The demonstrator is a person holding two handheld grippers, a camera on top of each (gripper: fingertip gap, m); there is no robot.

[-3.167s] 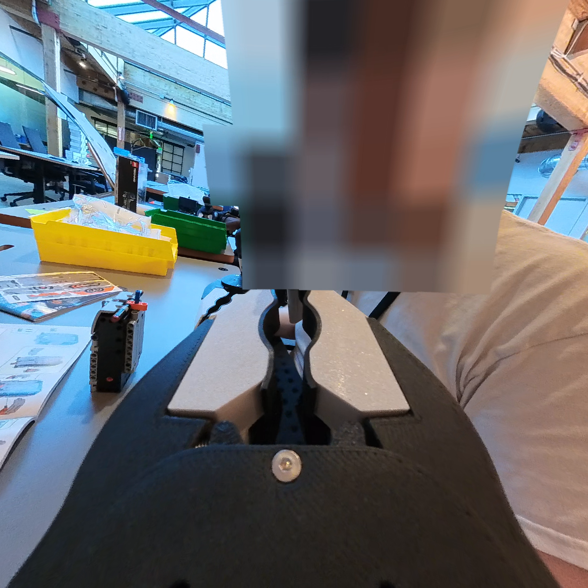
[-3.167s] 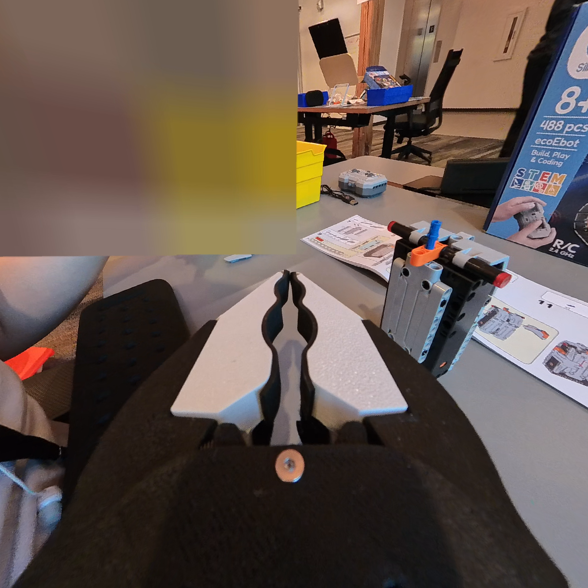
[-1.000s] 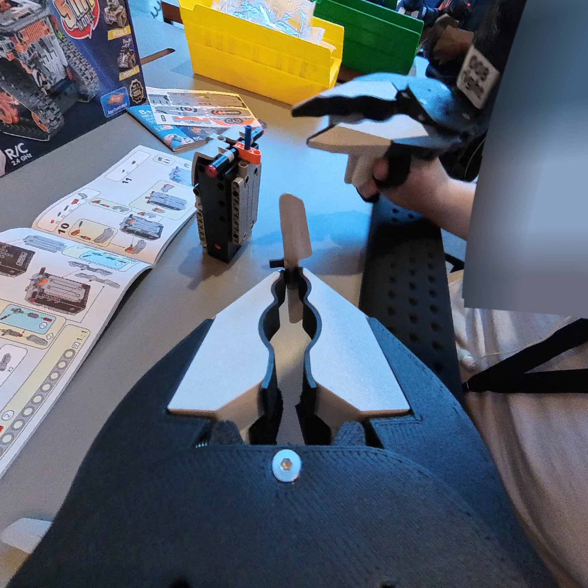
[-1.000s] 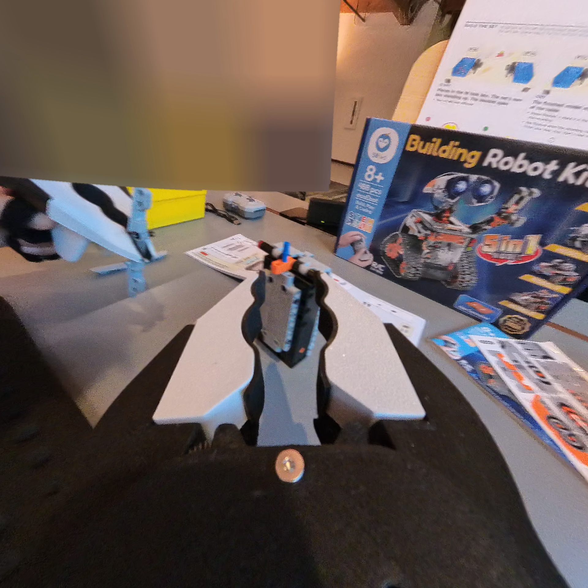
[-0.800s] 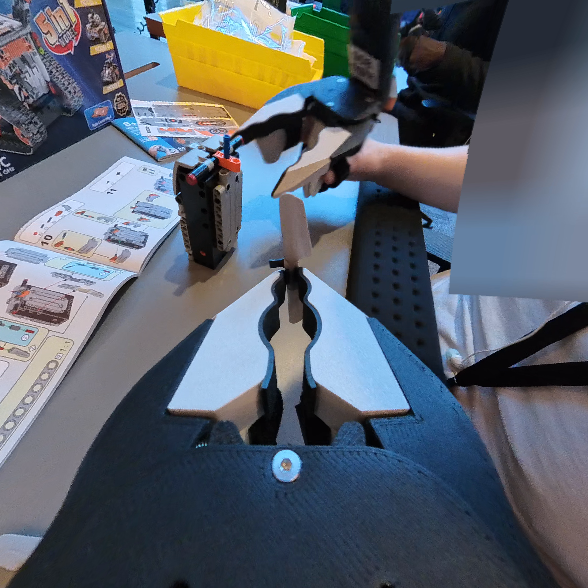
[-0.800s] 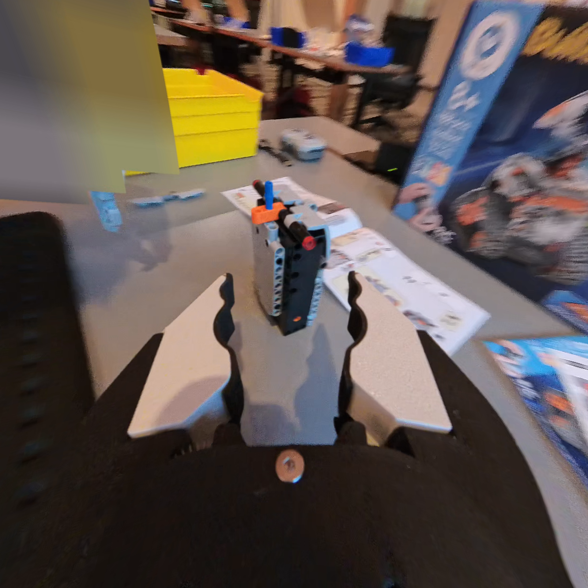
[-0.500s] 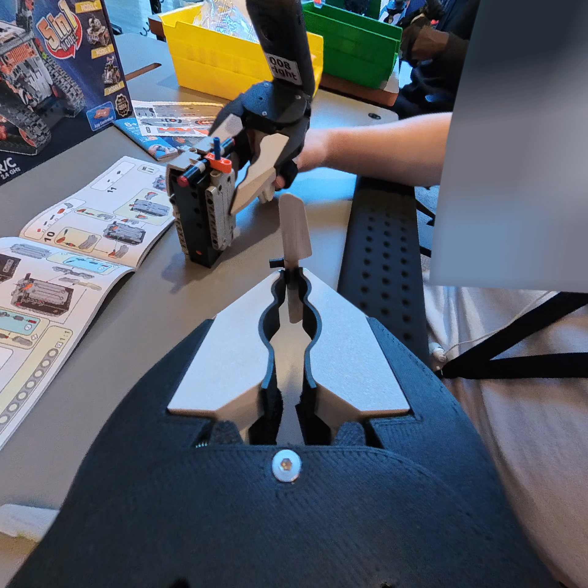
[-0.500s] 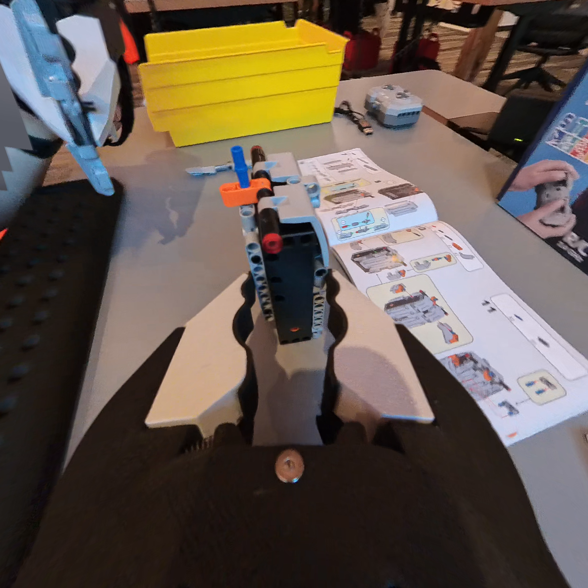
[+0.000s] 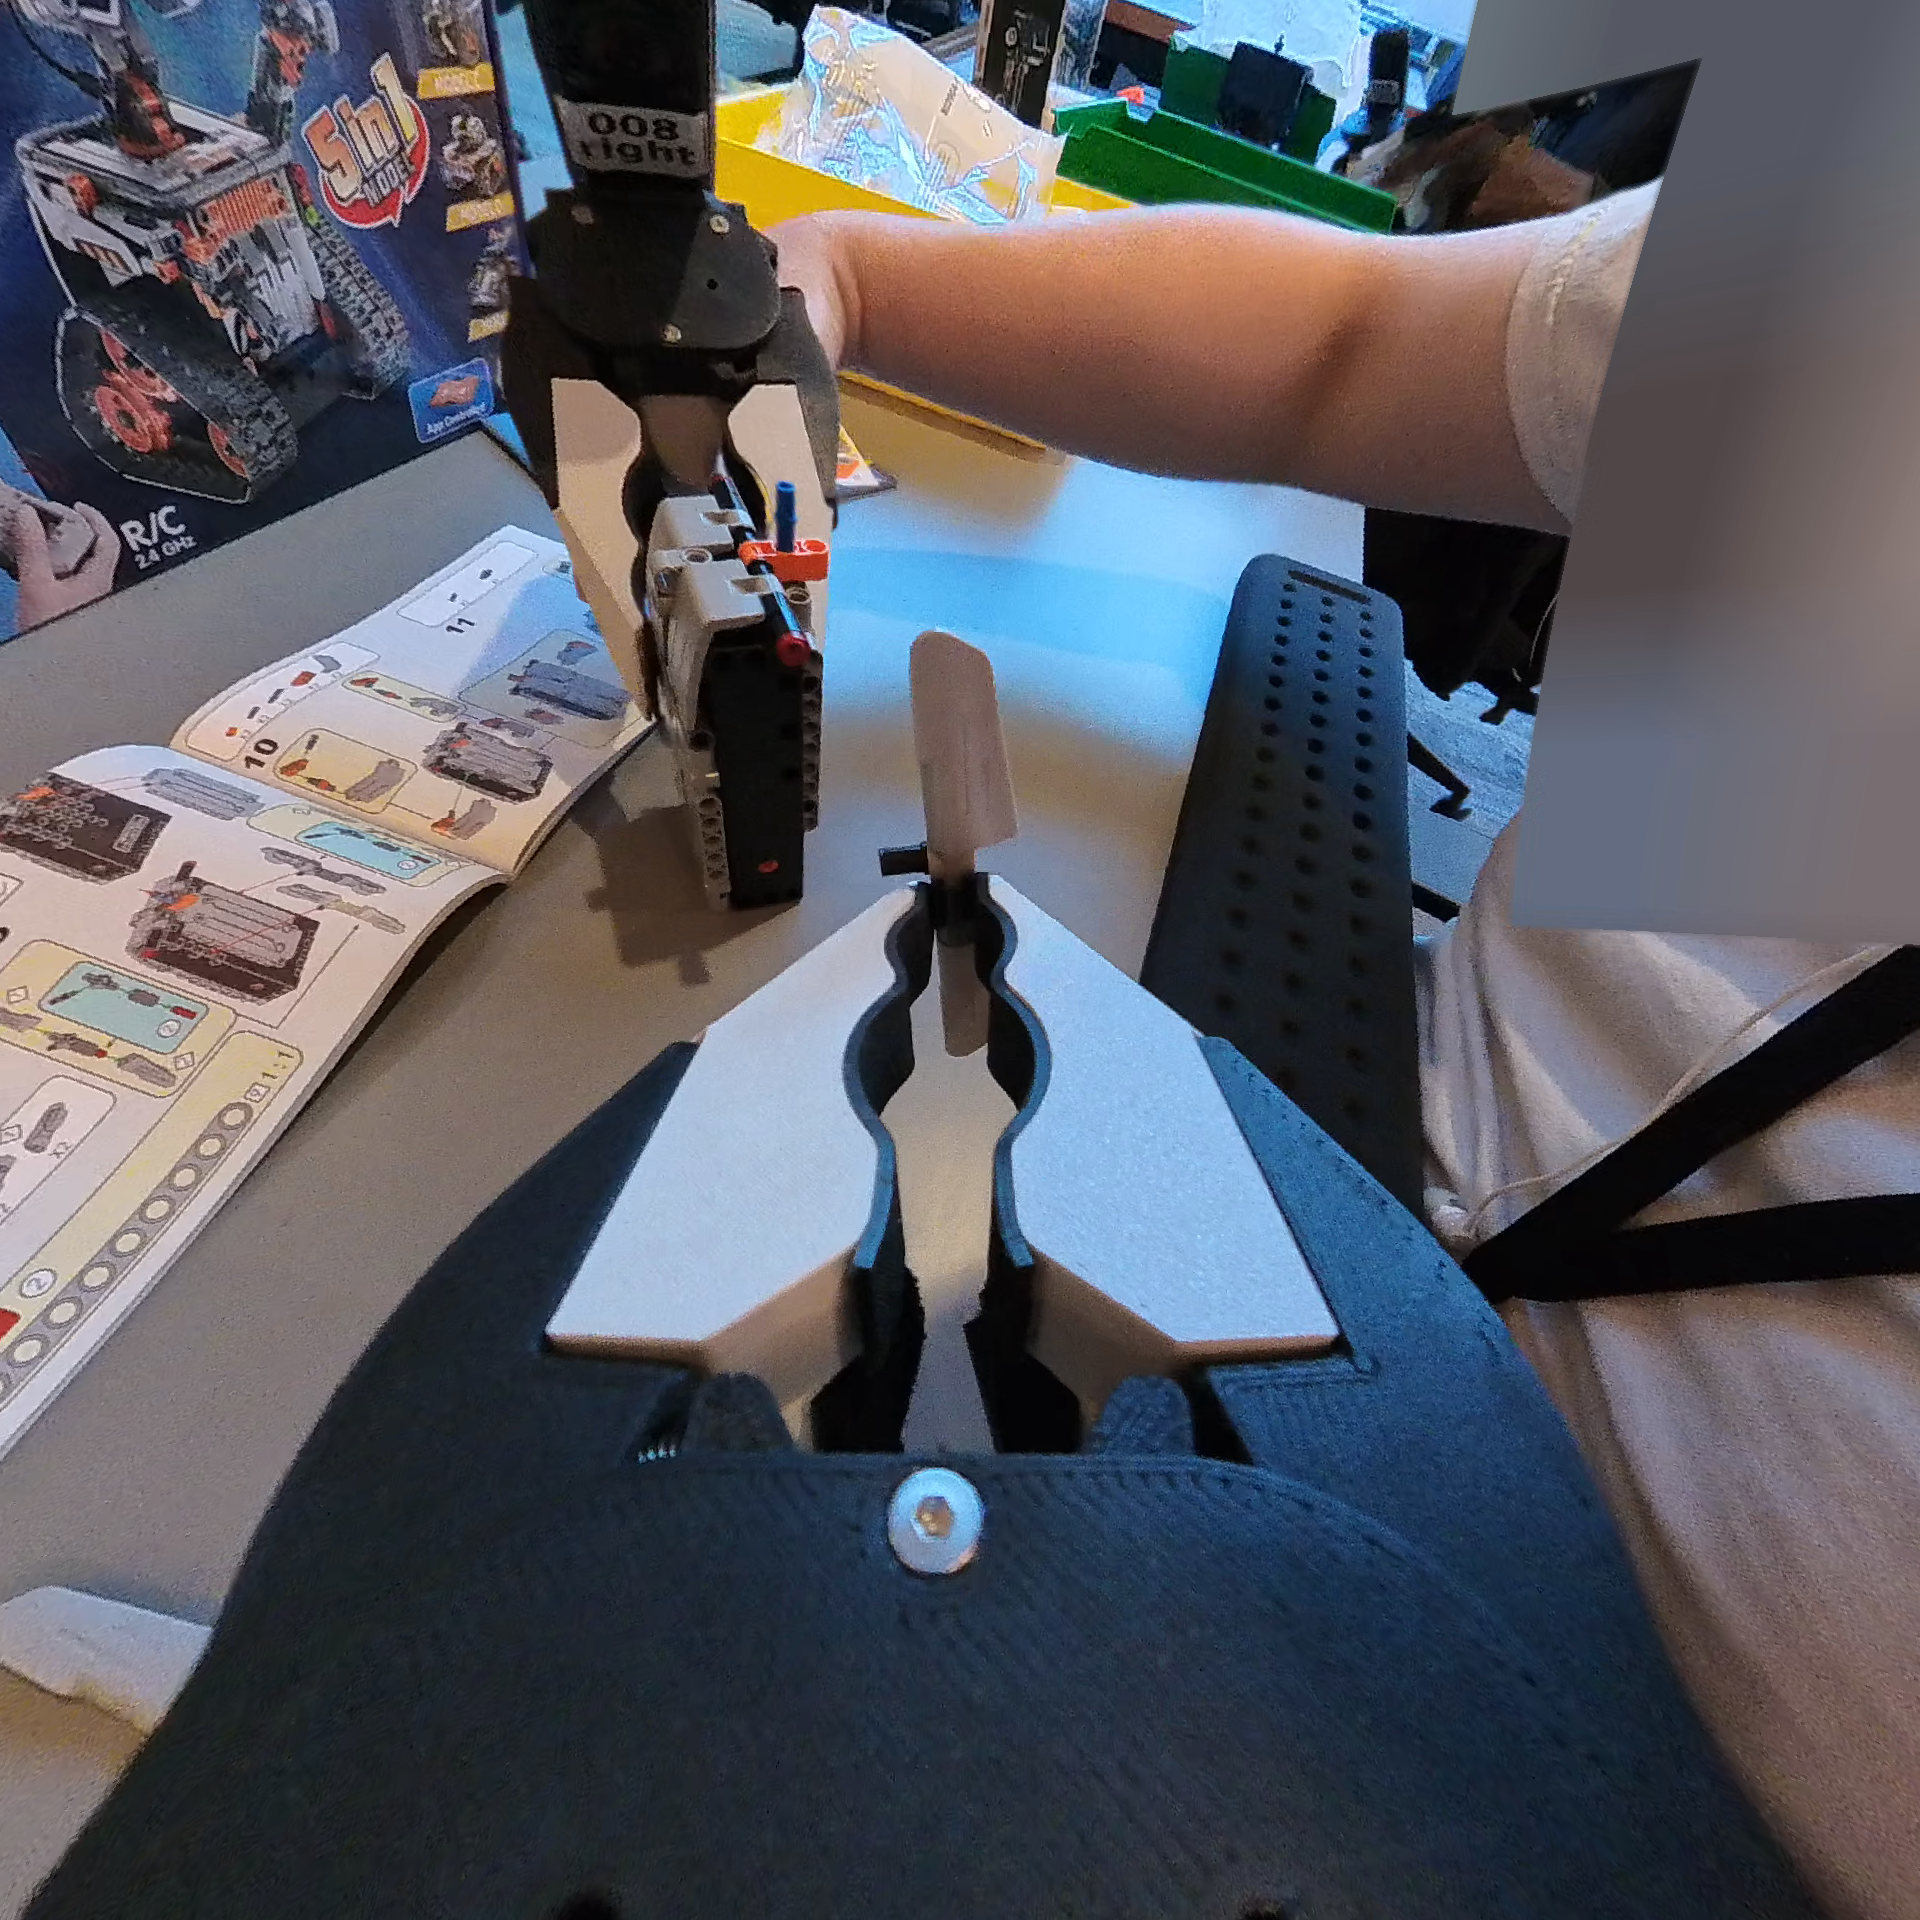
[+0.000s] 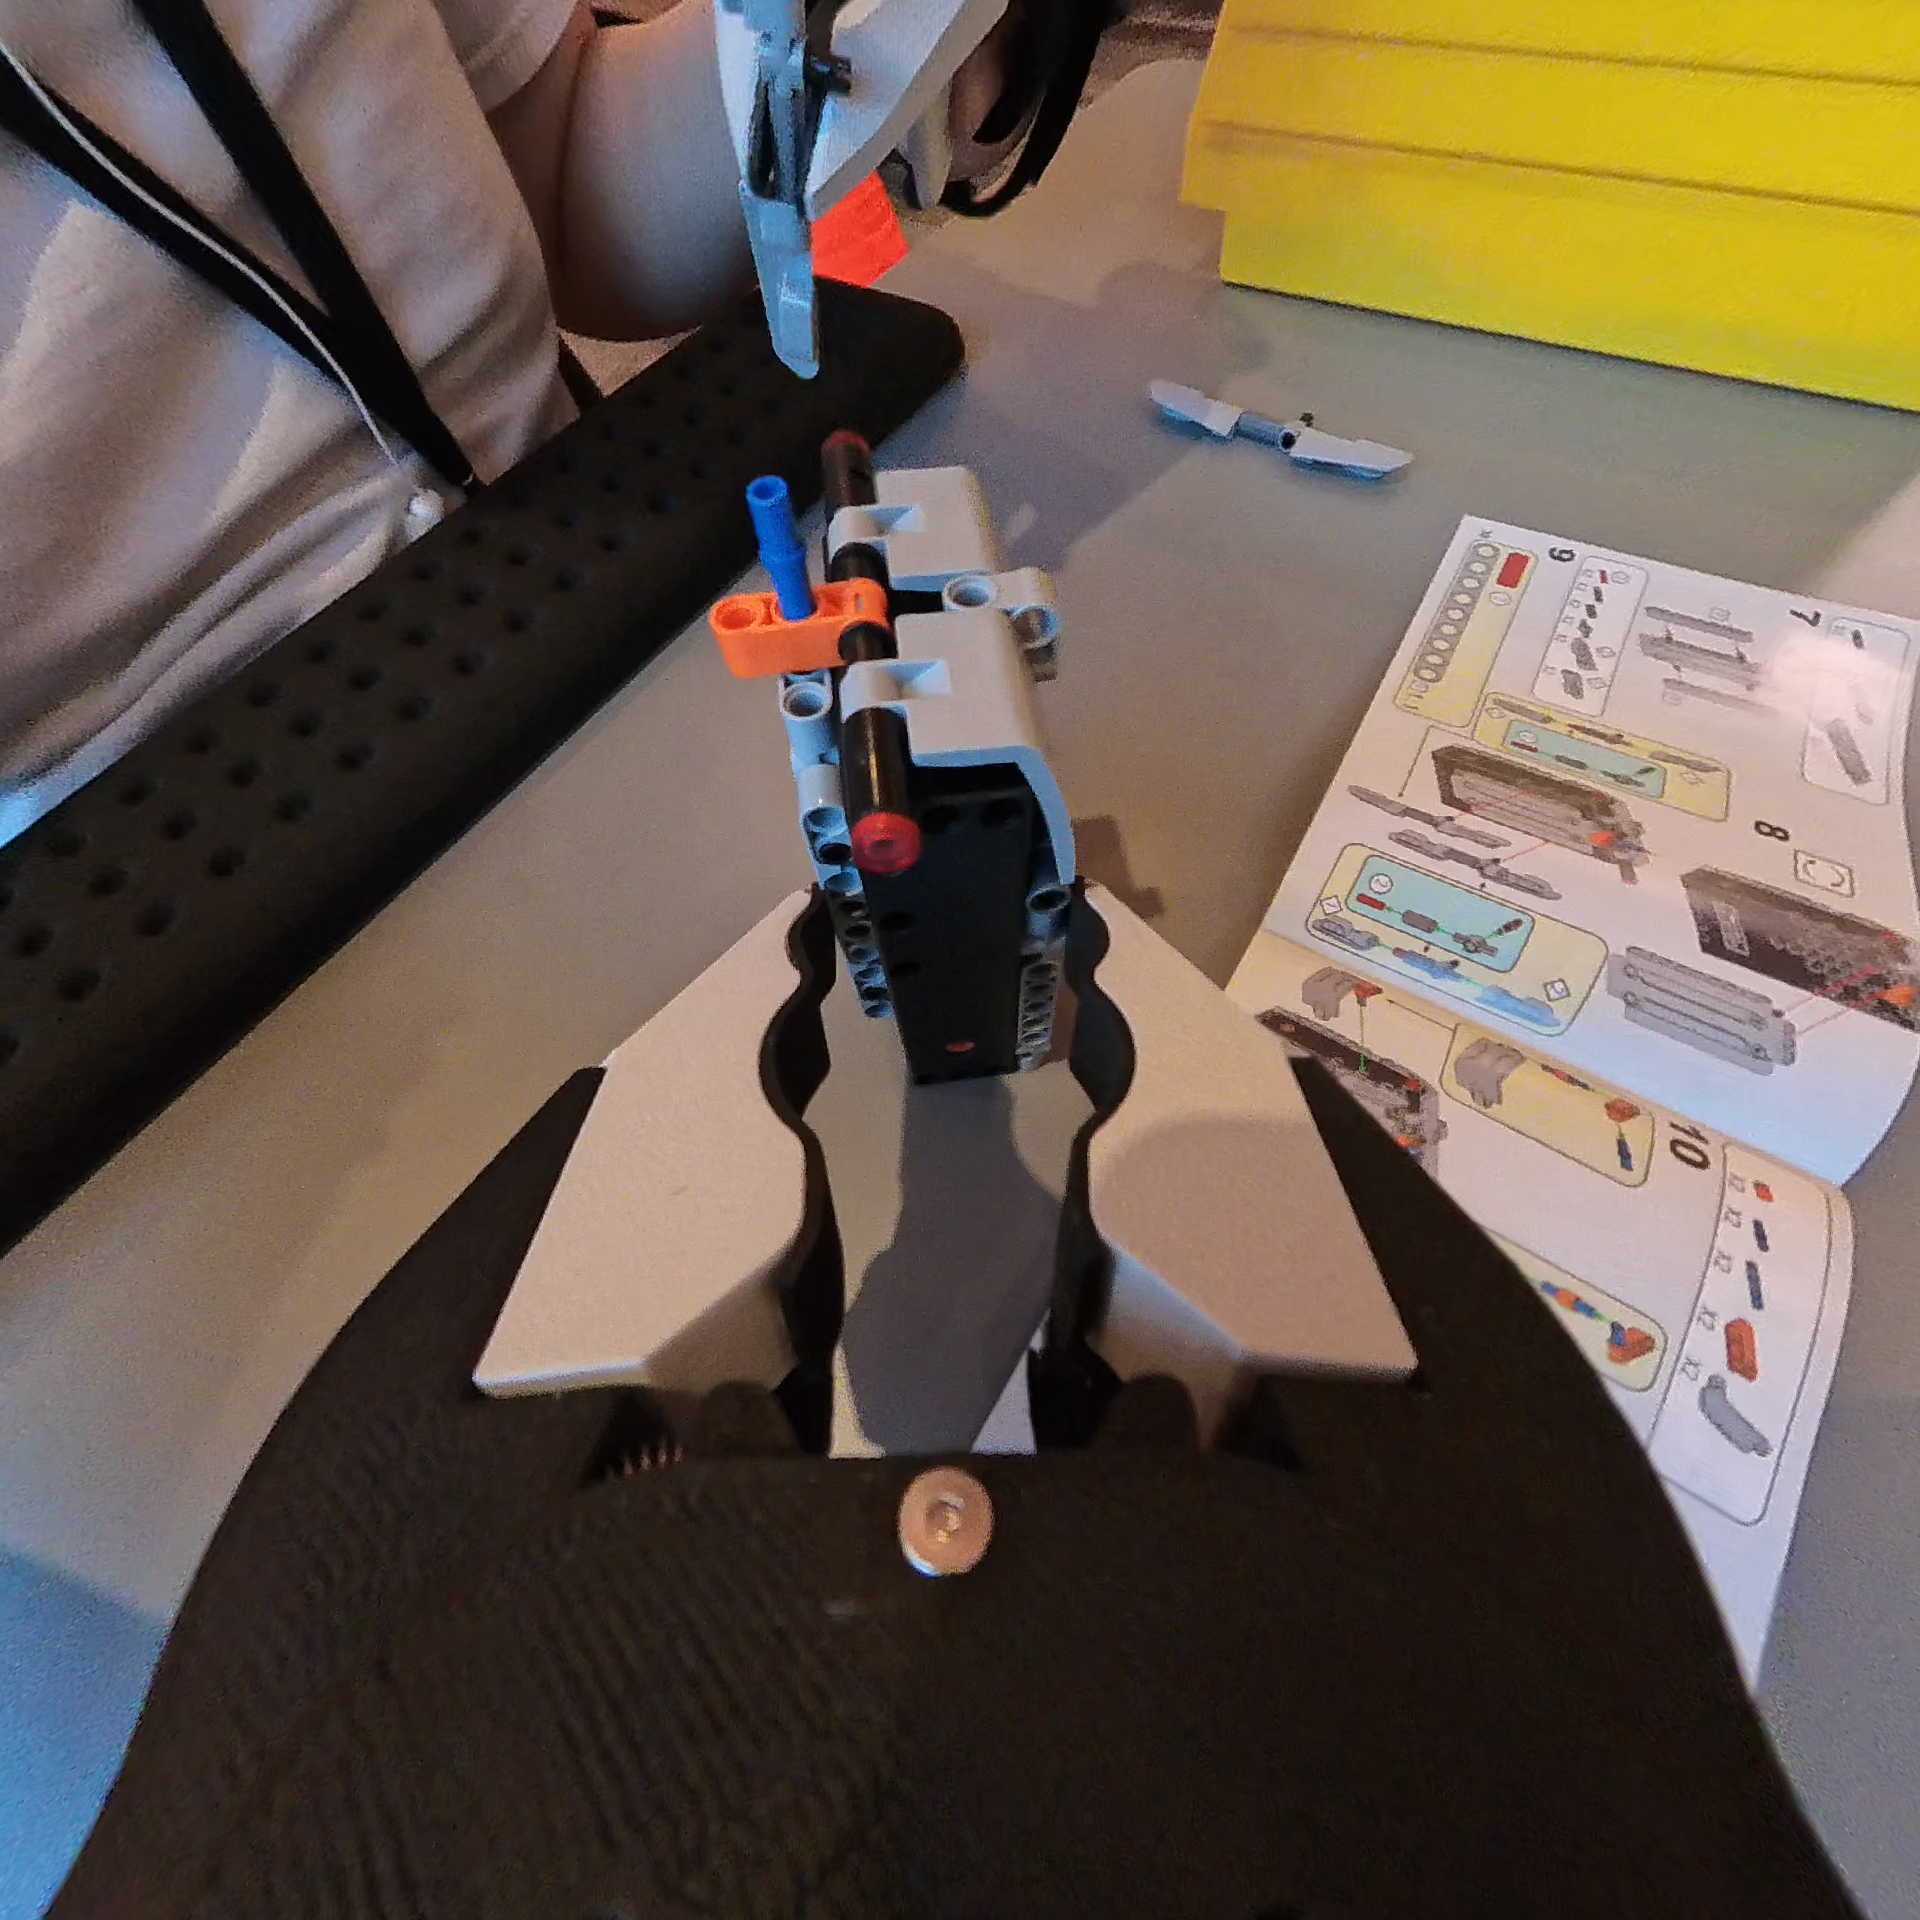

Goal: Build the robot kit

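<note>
On the grey counter (image 10: 1247, 727), the right gripper (image 10: 951, 935) has closed from wide open until both fingers bracket the upright black-and-grey block assembly (image 10: 945, 831); contact cannot be confirmed. The left gripper (image 9: 951, 904) stays clamped on a pale grey blade piece (image 9: 961, 727), just beside the assembly.

We find bare grey table (image 10: 1195, 644) between brick assembly (image 10: 935, 831) and loose grey part (image 10: 1278, 431); open booklet (image 10: 1621, 935) bounds it rightward, perforated black strip (image 10: 312, 727) leftward, yellow bins (image 10: 1558, 166) behind.
</note>
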